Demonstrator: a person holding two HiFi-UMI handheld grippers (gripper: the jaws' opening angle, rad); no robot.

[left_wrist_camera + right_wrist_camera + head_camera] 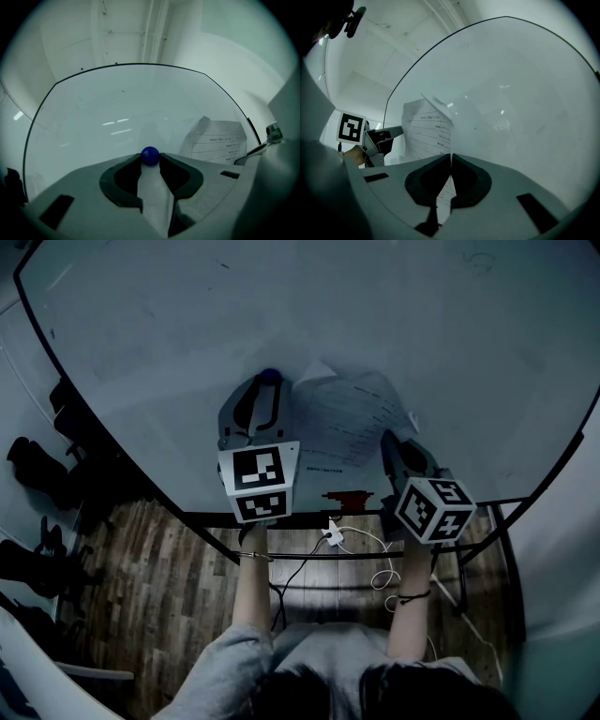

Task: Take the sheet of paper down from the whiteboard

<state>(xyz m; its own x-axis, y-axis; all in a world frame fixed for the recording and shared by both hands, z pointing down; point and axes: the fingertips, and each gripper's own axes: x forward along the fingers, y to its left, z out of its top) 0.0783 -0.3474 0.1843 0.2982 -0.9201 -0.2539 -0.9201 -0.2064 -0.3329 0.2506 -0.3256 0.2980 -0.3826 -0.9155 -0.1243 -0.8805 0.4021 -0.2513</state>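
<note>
A printed sheet of paper (pixel 349 423) lies against the whiteboard (pixel 169 334), its top corner curling off the board. My left gripper (pixel 270 382) is at the sheet's upper left, shut on a small blue ball magnet (pixel 150 155) held between its tips. The sheet (pixel 219 140) lies to the right of it in the left gripper view. My right gripper (pixel 390 441) is at the sheet's lower right edge, shut on the paper (pixel 427 133), whose edge runs down between the closed jaws (pixel 451 158).
A red object (pixel 351 499) rests on the board's bottom ledge. A white plug and cable (pixel 334 536) hang below it over the wooden floor (pixel 159 596). Dark chair shapes (pixel 33 470) stand at the left. The board's dark frame (pixel 112 442) curves around.
</note>
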